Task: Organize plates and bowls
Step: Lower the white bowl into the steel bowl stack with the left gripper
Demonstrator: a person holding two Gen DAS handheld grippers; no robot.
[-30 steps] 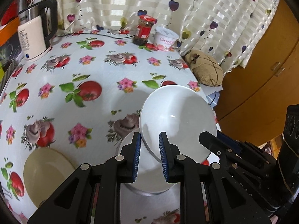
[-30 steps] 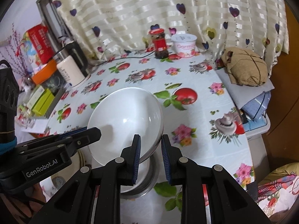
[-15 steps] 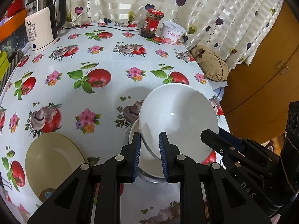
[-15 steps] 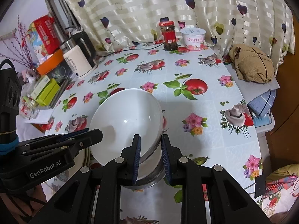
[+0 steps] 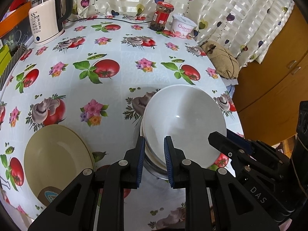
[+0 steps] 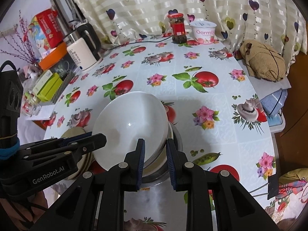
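Both grippers, left [image 5: 154,148] and right [image 6: 155,150], angle steeply down (jaws narrow), each pinching the white bowl's [image 5: 184,123] rim, tilted over stacked bowls [image 6: 169,154]; yellow plates [image 5: 55,157] at nine o'clock.

Glossy white bowl [image 5: 184,119]; shiny metal basin [image 6: 174,134]; glossy tablecloth [image 5: 115,96].

A white electric kettle [image 5: 46,21] at the far left of the tabletop [image 5: 119,88] shows "55" with a small degree mark above rows of print too small to read. A white tub [image 6: 203,32] by the curtain reads "Oarmi" in pink letters. The left tongs [image 6: 63,165] carry "GenRobot.AI" in white, and the right tongs [image 5: 256,173] show "DAS".
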